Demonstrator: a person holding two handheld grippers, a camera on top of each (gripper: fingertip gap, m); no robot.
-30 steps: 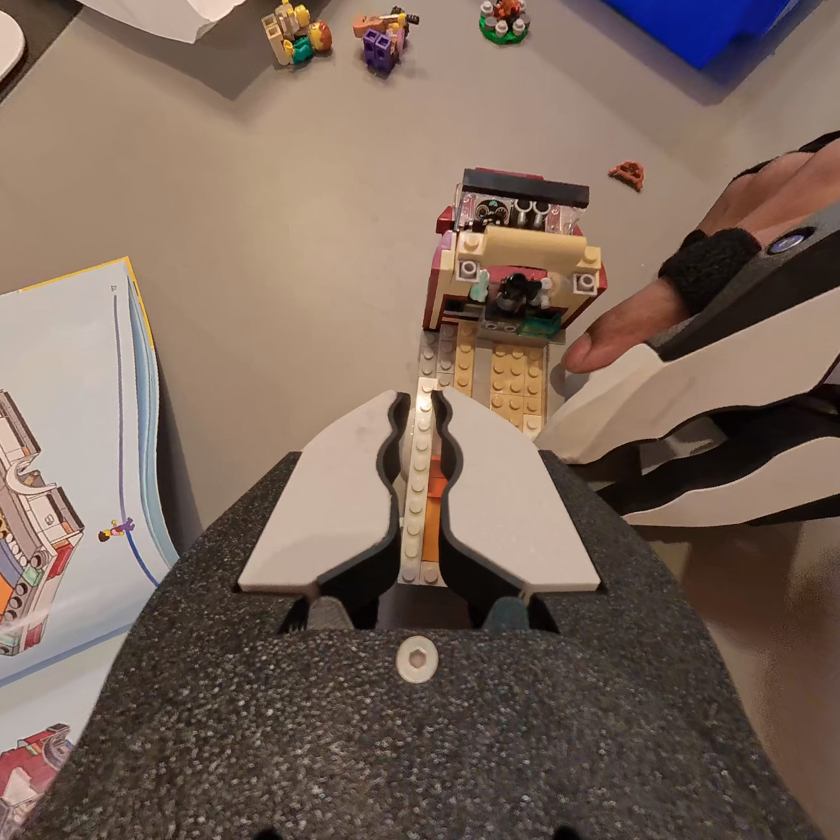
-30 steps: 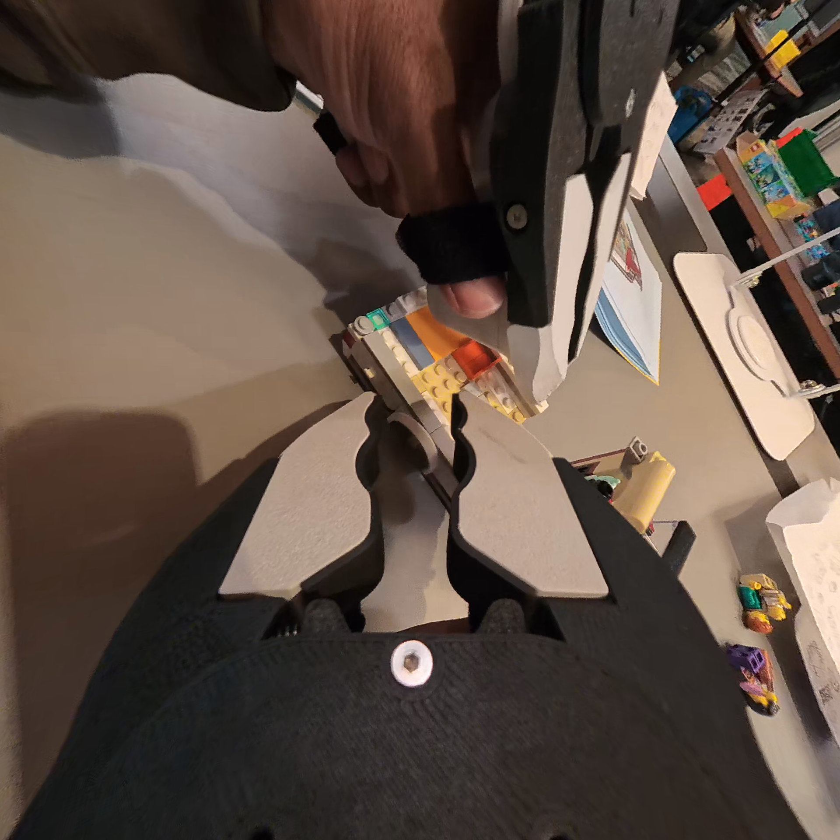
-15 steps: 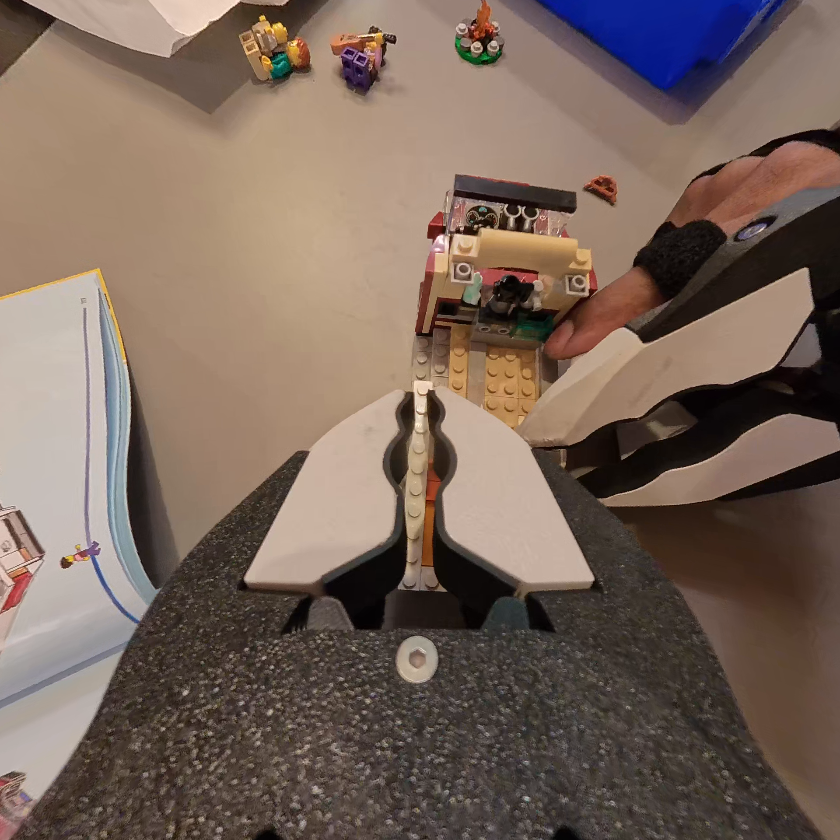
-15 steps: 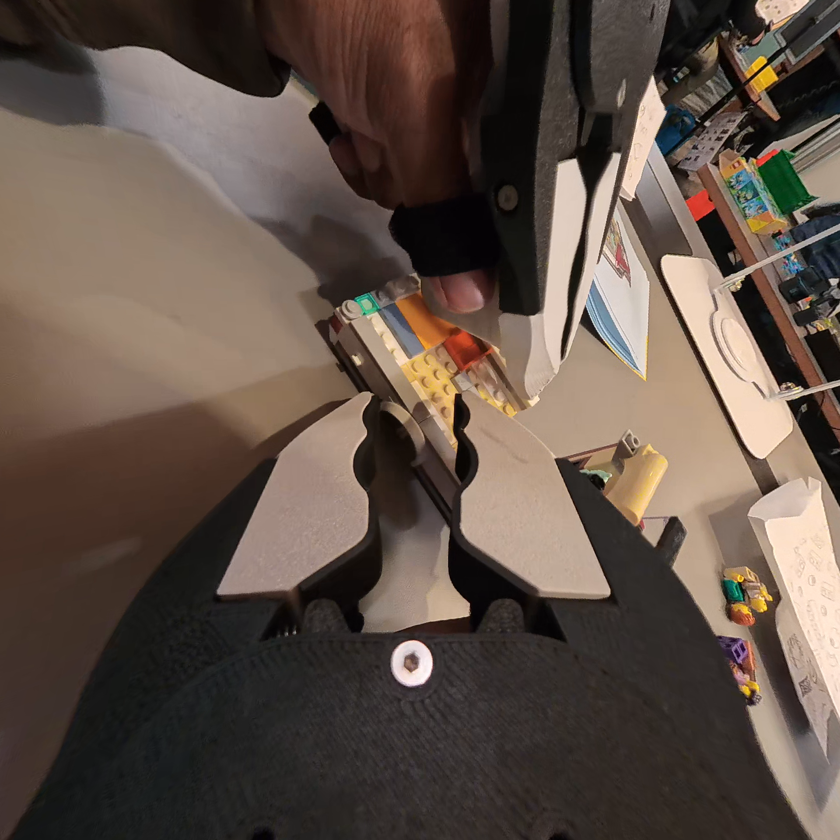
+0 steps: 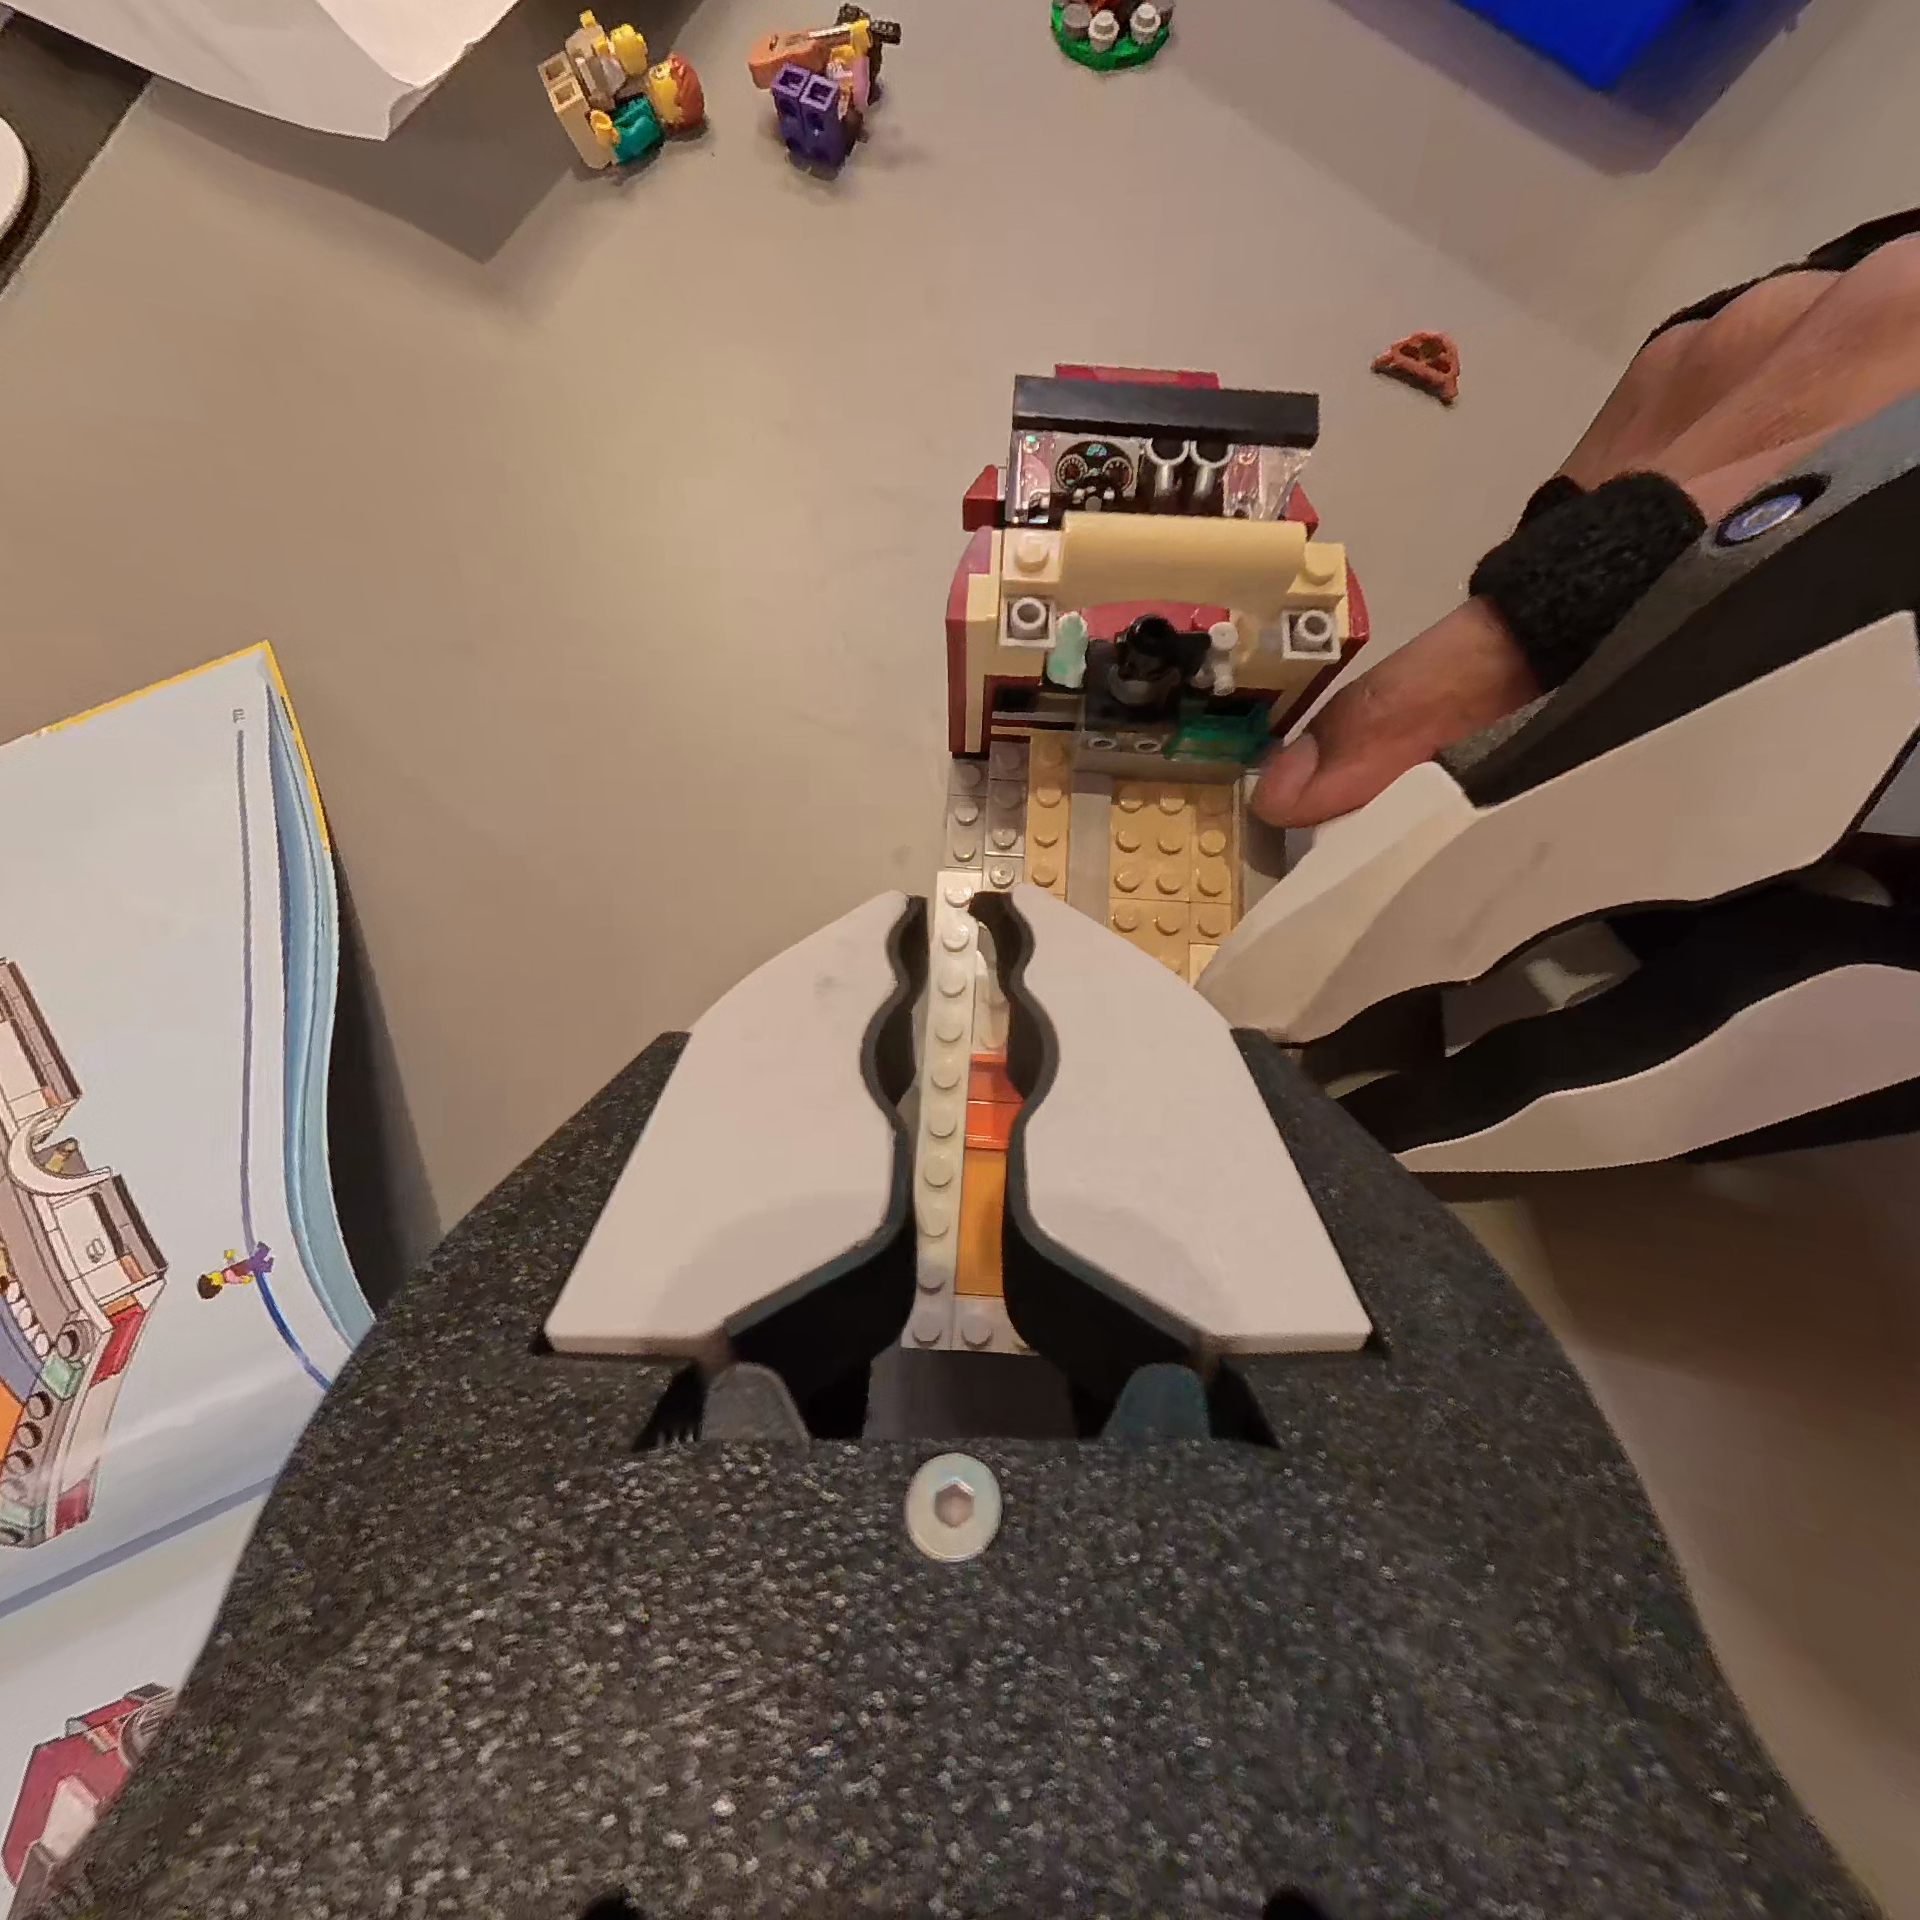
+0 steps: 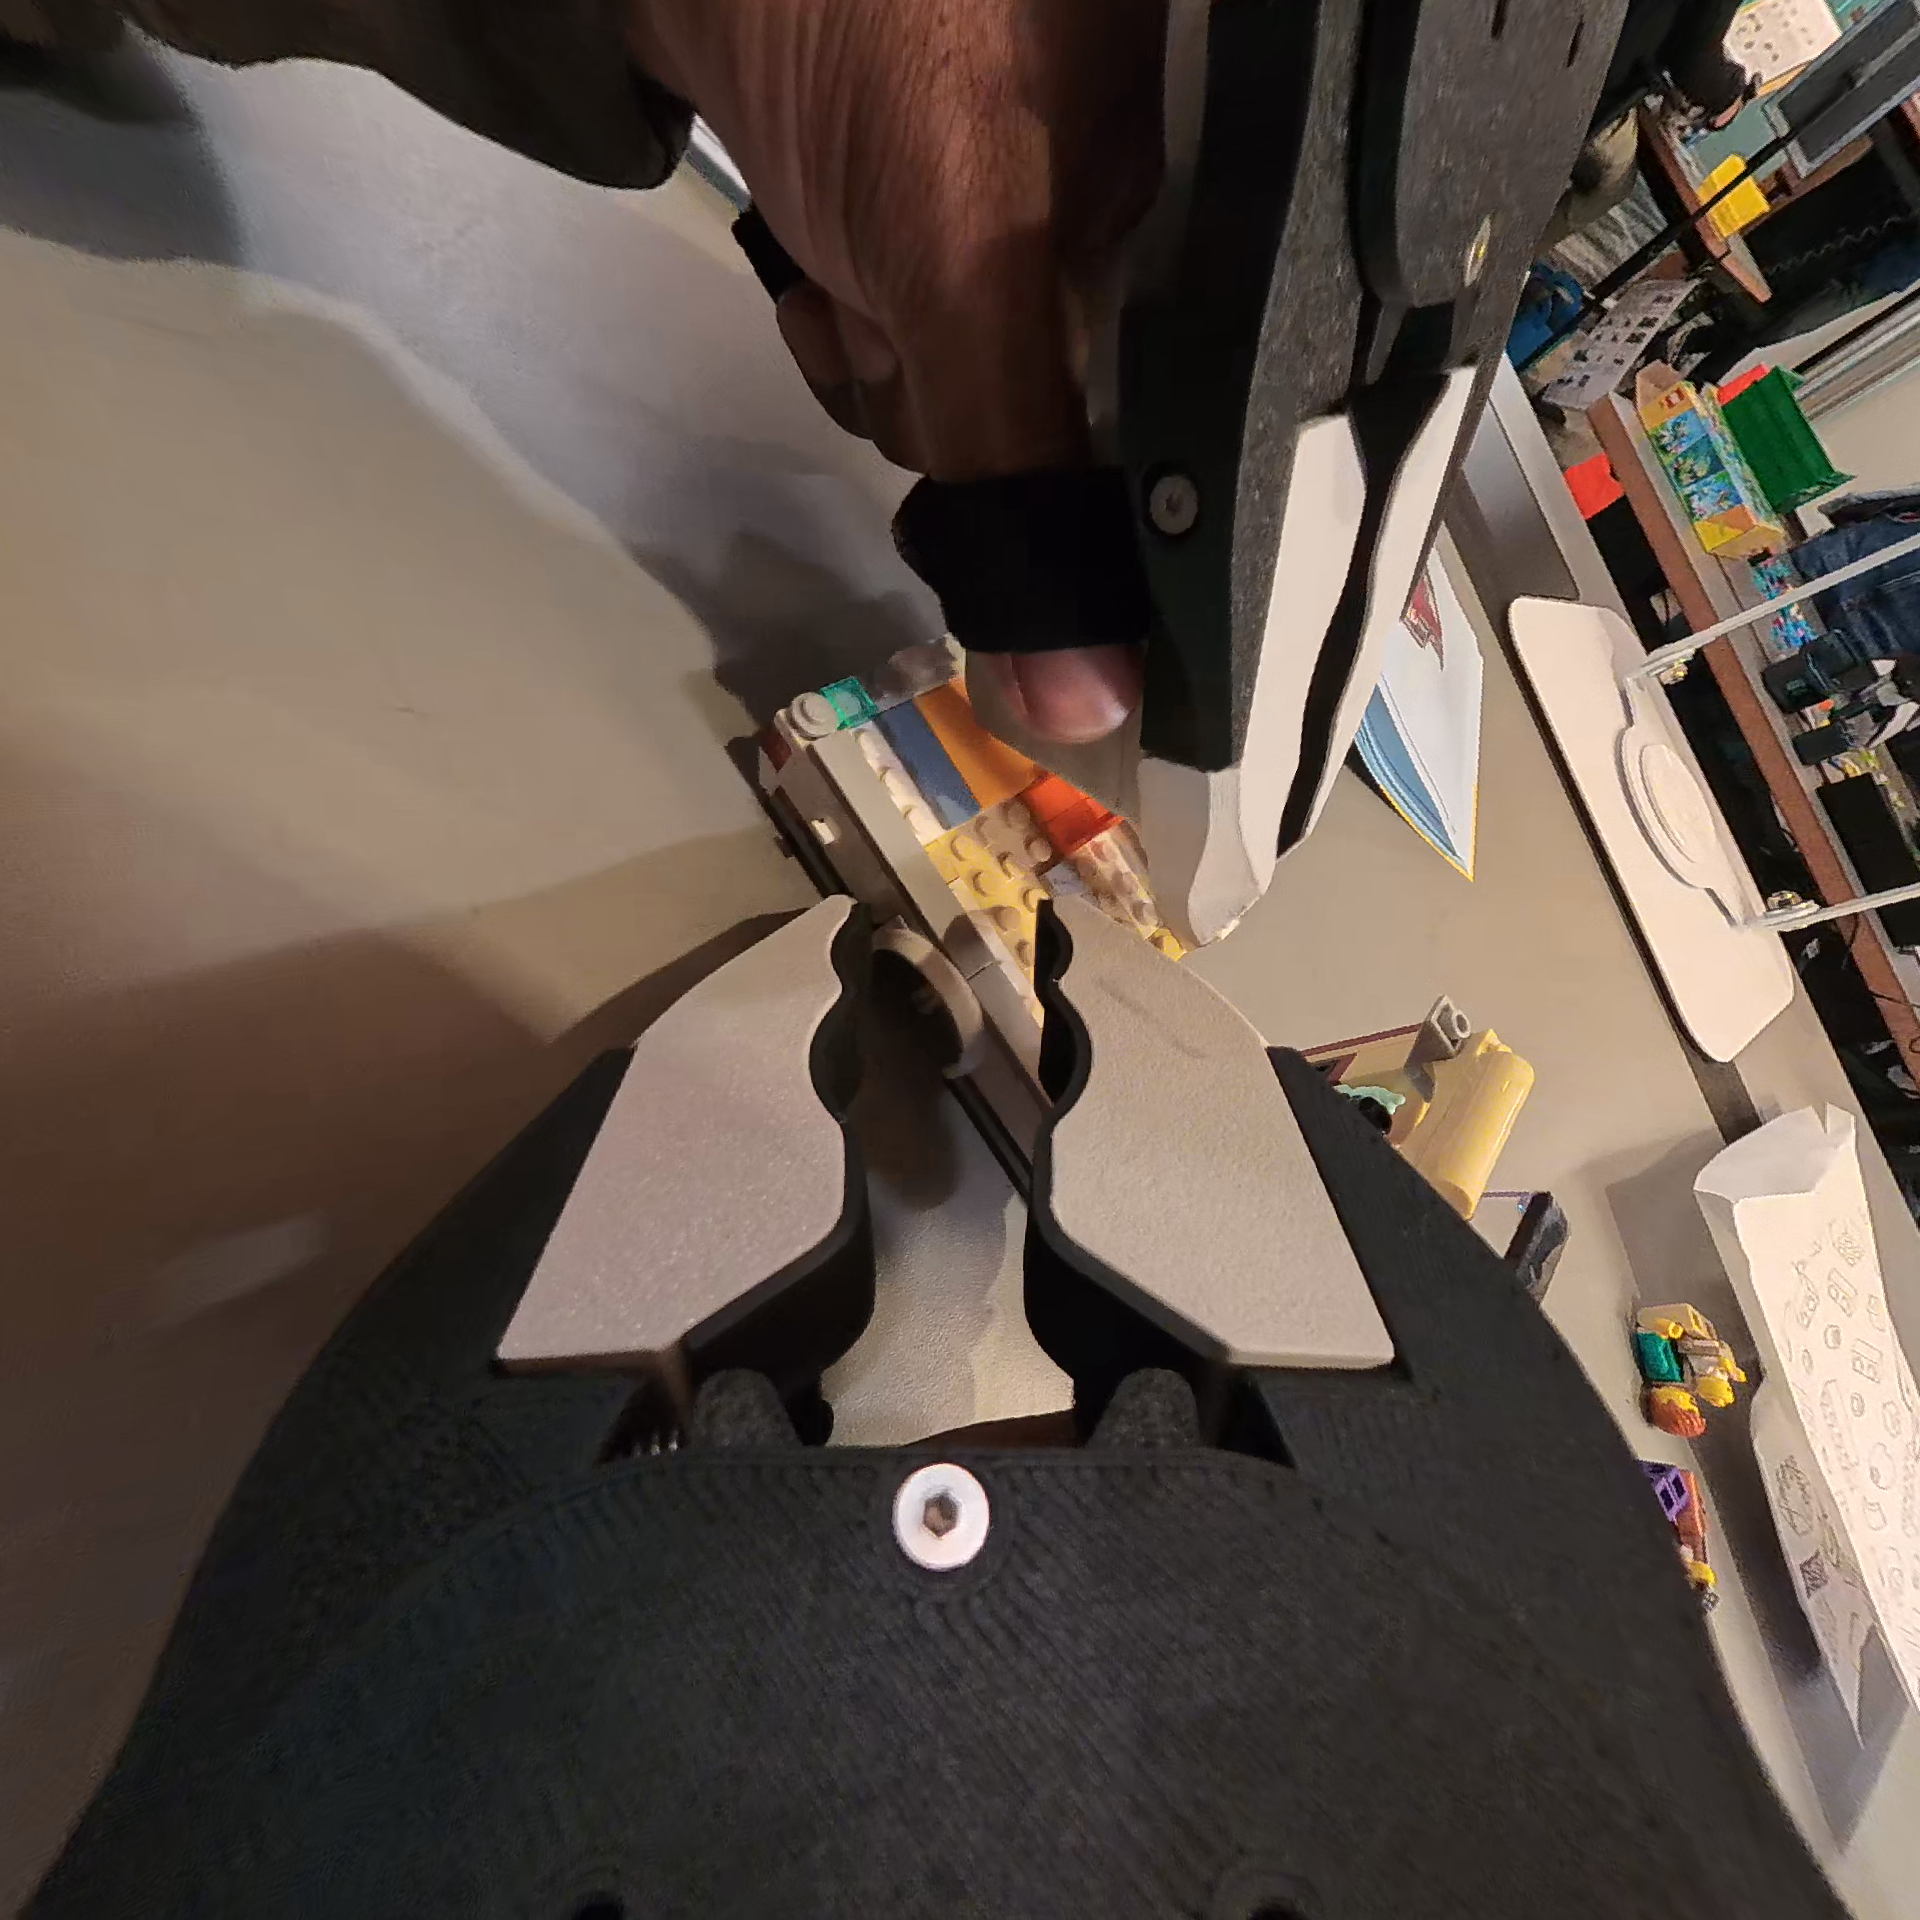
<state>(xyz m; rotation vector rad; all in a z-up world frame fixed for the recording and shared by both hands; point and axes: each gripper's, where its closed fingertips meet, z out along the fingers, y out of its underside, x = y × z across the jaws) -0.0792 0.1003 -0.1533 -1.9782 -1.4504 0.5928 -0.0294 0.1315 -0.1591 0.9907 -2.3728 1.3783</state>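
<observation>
A brick-built vehicle model point(image 5: 1153, 623) with a tan studded floor point(image 5: 1174, 842) and dark red body sits on the grey table. My left gripper point(image 5: 961, 906) straddles a long white studded plate point(image 5: 948, 1049) along the model's left edge. The left pad touches the plate; a thin dark gap shows at the right pad, so the jaws stand slightly open. My right gripper point(image 6: 945, 914) is shut on the model's side edge point(image 6: 997, 977) by a grey round hub point(image 6: 920, 987). It also shows in the left wrist view point(image 5: 1262, 1023), with a person's thumb point(image 5: 1340, 748) against the model.
An open instruction booklet point(image 5: 156, 1039) lies at the left. Minifigure groups point(image 5: 623, 104) point(image 5: 821, 88), a green round piece point(image 5: 1107, 21), a small brown piece point(image 5: 1418, 364), a white paper bag point(image 5: 364, 52) and a blue bin point(image 5: 1662, 31) lie at the far side.
Half a second ago my left pads were pressed together on the white plate; now they have parted a little. The right gripper keeps its hold on the model's side.
</observation>
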